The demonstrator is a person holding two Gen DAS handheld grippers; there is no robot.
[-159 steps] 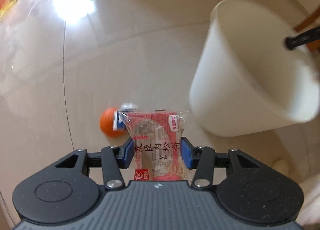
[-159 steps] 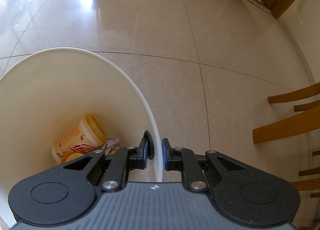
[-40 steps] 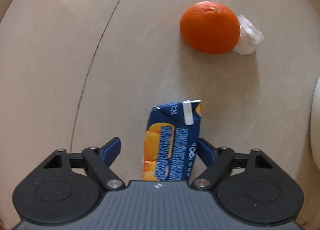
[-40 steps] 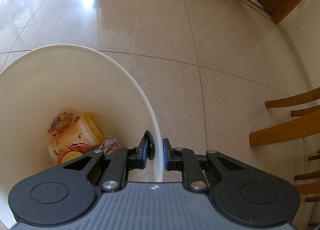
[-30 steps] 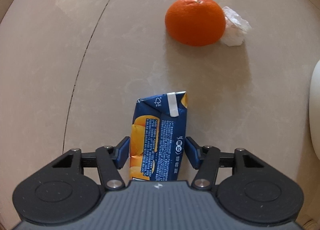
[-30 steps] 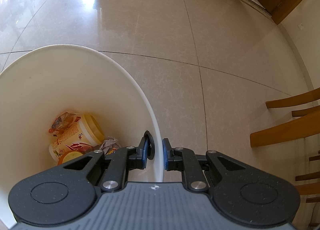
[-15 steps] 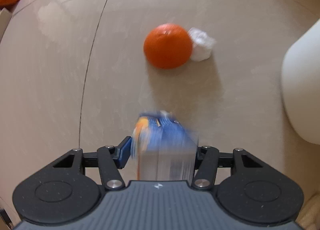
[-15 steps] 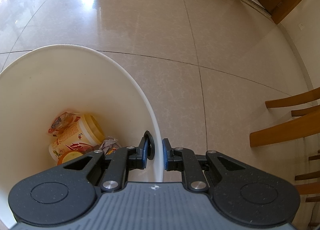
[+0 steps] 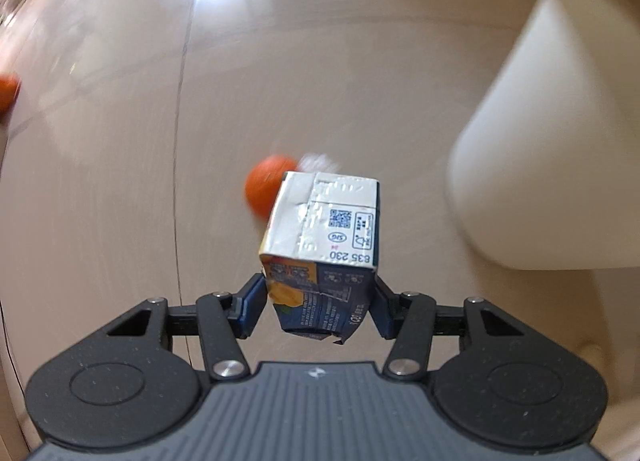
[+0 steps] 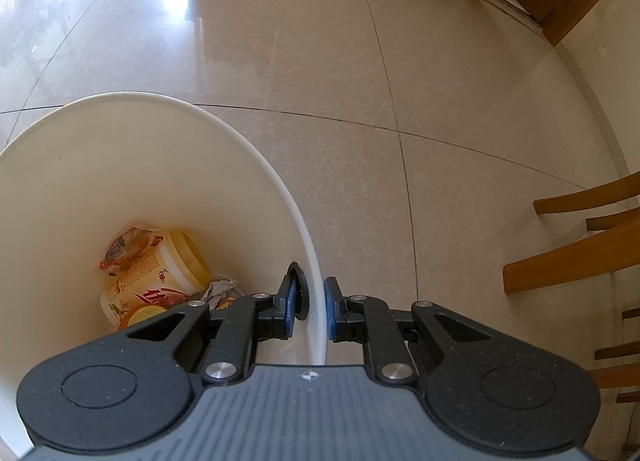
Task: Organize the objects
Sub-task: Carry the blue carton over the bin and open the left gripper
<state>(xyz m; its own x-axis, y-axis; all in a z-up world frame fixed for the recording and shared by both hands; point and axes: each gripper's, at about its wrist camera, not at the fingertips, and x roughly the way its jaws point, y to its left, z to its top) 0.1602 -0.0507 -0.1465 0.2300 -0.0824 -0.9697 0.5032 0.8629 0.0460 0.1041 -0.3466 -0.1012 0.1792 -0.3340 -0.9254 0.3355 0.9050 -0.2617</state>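
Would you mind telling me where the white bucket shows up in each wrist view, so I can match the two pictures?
Left wrist view: the white bucket fills the upper right, seen from outside, blurred.
Right wrist view: the bucket fills the lower left, seen from above into its inside; the right gripper is clamped on its rim.
Shared landmark: the beige tiled floor with dark grout lines.

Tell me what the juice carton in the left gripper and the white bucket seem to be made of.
Juice carton: looks like coated paperboard with a slight sheen, judging by the folded, crimped seams on its white end and the print on it. White bucket: probably plastic, smooth and semi-matte, with a thin moulded rim and a seamless curved wall.
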